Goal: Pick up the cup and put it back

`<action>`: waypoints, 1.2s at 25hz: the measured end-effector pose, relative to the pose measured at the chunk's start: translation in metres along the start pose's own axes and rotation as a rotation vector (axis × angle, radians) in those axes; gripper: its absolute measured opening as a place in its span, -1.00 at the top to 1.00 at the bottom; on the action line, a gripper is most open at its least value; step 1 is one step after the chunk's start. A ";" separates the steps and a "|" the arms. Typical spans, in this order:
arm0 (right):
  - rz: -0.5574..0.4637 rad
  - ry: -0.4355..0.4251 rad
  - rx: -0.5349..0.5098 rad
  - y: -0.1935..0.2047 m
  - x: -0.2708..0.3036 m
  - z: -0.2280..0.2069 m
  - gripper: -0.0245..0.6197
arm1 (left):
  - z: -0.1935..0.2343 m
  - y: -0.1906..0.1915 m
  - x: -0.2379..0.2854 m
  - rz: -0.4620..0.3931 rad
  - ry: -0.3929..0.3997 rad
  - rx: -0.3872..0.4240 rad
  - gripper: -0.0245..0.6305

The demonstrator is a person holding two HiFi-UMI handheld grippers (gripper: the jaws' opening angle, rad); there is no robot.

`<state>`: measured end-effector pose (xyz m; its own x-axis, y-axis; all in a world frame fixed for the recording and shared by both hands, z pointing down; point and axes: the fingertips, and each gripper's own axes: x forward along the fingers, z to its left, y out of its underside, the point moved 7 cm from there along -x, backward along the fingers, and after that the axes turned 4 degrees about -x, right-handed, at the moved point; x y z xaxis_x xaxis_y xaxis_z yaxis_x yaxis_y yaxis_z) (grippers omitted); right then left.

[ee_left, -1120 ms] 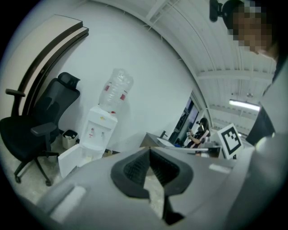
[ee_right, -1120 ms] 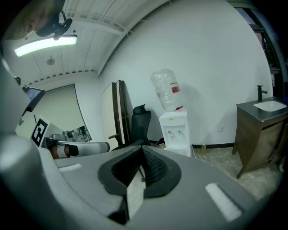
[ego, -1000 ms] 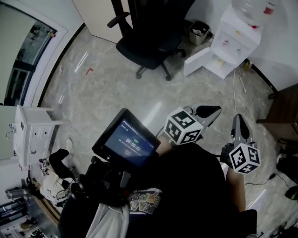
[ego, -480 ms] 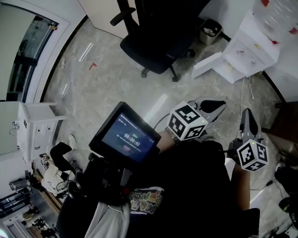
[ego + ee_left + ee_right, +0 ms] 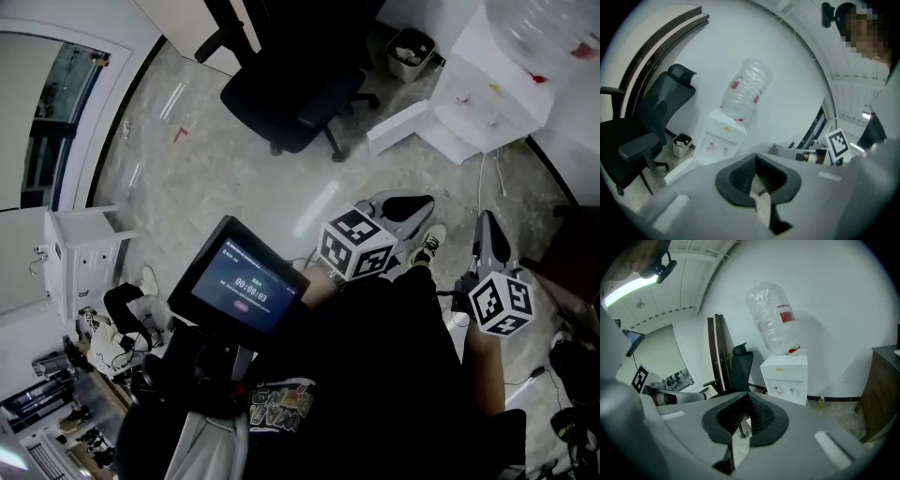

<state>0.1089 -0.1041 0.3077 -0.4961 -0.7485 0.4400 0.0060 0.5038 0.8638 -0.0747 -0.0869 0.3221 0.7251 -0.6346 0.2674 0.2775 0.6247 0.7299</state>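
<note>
No cup anywhere in shot yet: not on the floor [image 5: 234, 178], not by the water dispenser [image 5: 473, 103], not in either gripper view. So this reads as the opening step, the approach, with the pick-up not begun.

Left tool [image 5: 405, 206]: jaws together, nothing between them. Right tool [image 5: 490, 246]: the same, closed and empty. Both are held out in front of the body above the floor, side by side and near each other. Their noses tip a little downward and aim toward the water dispenser, with the office chair [image 5: 281, 89] off to the left.

Next, I'd say, comes finding the cup. Then one tool's jaws need to spread before it closes in, lined up square with the cup's wall.
</note>
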 end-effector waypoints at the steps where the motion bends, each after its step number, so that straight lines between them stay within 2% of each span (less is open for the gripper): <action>1: 0.005 -0.012 0.004 0.001 0.009 -0.019 0.90 | 0.001 -0.001 0.017 0.005 -0.013 0.002 0.92; 6: 0.079 -0.120 -0.014 0.047 0.076 -0.115 0.90 | 0.026 0.024 0.106 0.010 -0.119 0.036 0.92; 9: 0.138 -0.167 -0.050 0.079 0.105 -0.157 0.90 | 0.032 0.045 0.149 0.026 -0.144 0.042 0.92; 12: 0.213 -0.181 -0.096 0.113 0.137 -0.184 0.90 | 0.042 0.063 0.174 0.072 -0.159 0.037 0.92; 15: 0.299 -0.173 -0.117 0.147 0.172 -0.189 0.85 | 0.064 0.077 0.173 0.130 -0.174 0.036 0.92; 20: 0.377 -0.094 -0.089 0.205 0.231 -0.179 0.84 | 0.121 0.113 0.150 0.188 -0.134 0.089 0.92; 25: 0.360 0.109 0.051 0.256 0.288 -0.179 0.81 | 0.185 0.150 0.133 0.241 -0.052 0.082 0.92; 27: 0.349 0.166 0.102 0.277 0.316 -0.183 0.80 | 0.213 0.167 0.133 0.255 -0.033 0.071 0.92; 30: 0.347 0.221 0.120 0.319 0.358 -0.197 0.70 | 0.252 0.196 0.142 0.270 -0.019 0.124 0.92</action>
<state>0.1043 -0.2961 0.7895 -0.2847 -0.5933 0.7529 0.0325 0.7790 0.6262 -0.0763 -0.1693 0.6622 0.7501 -0.4623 0.4729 -0.0037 0.7122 0.7020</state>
